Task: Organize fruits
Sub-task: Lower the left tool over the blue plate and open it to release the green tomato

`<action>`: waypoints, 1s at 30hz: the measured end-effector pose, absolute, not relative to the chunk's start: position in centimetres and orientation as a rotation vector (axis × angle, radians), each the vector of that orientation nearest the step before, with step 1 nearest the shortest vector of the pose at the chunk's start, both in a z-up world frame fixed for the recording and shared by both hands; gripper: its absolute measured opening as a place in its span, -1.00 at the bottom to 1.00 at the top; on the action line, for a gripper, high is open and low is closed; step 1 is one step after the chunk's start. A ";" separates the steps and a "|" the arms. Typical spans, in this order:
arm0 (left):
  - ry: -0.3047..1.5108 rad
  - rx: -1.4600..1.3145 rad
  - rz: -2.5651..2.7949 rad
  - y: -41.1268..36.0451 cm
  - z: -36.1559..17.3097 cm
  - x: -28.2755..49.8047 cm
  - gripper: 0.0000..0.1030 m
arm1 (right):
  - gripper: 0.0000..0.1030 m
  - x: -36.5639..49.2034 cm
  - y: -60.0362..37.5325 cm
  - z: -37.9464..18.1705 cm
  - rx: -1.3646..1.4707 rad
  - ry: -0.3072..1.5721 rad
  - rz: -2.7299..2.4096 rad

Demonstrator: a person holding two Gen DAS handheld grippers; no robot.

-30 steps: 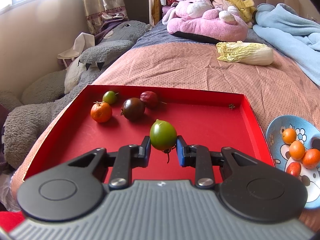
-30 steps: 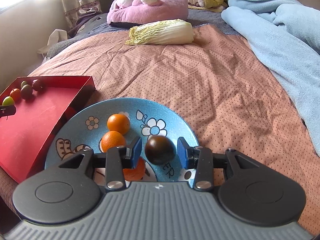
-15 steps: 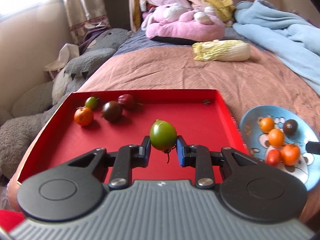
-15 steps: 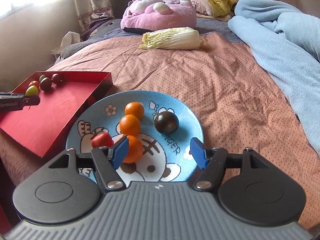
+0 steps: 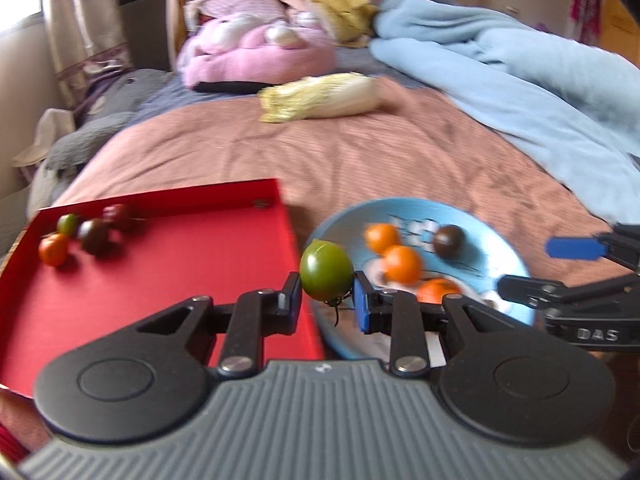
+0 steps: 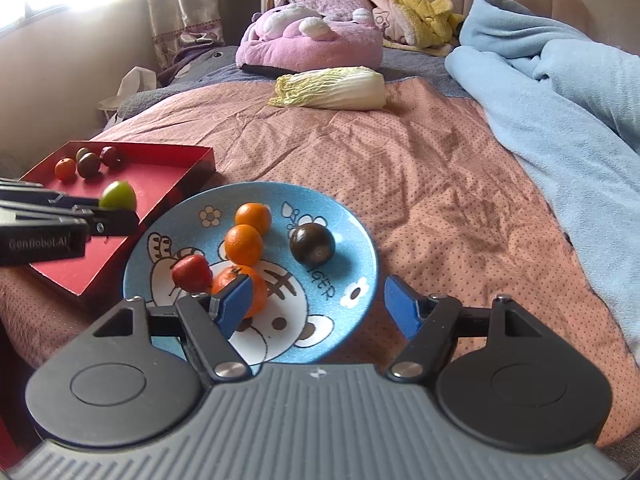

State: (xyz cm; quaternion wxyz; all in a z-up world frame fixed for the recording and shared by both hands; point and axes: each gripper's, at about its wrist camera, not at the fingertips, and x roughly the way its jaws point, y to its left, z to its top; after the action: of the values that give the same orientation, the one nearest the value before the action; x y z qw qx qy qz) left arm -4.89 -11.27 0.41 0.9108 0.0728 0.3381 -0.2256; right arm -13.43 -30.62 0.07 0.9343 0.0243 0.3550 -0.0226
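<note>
One green tomato (image 5: 326, 270) sits clamped between the left gripper (image 5: 327, 300) pads, held over the gap between the red tray (image 5: 160, 280) and the blue cartoon plate (image 6: 352, 240). This looks like the carry step; next, I'd judge, comes lowering it onto bare plate beside the dark tomato (image 6: 312, 244). Nothing sits in the right gripper (image 6: 320, 312), whose jaws are opening above the plate's near rim.
</note>
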 end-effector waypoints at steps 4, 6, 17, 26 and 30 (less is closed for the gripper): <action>0.722 0.167 -0.510 -13.7 -0.2 -5.5 -0.41 | 0.61 -13.7 -31.3 -0.2 0.054 0.733 -0.059; 0.728 0.184 -0.524 -14.7 -0.4 -5.8 -0.41 | 0.61 -14.0 -31.6 -0.3 0.054 0.736 -0.064; 0.754 0.259 -0.591 -18.4 -1.4 -6.2 -0.38 | 0.61 -14.9 -33.6 -0.4 0.098 0.740 -0.104; 0.759 0.275 -0.636 -19.4 -0.3 -5.4 -0.37 | 0.61 -14.9 -34.2 -0.3 0.117 0.753 -0.123; 0.750 0.265 -0.637 -19.4 0.4 -5.1 -0.21 | 0.61 -14.7 -34.5 -0.3 0.115 0.761 -0.136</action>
State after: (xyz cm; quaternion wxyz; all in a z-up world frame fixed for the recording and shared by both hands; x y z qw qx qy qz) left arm -5.10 -19.37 0.43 0.8730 0.1270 0.3588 -0.3050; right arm -14.68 -34.48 -0.30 0.9246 0.0559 0.3708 -0.0665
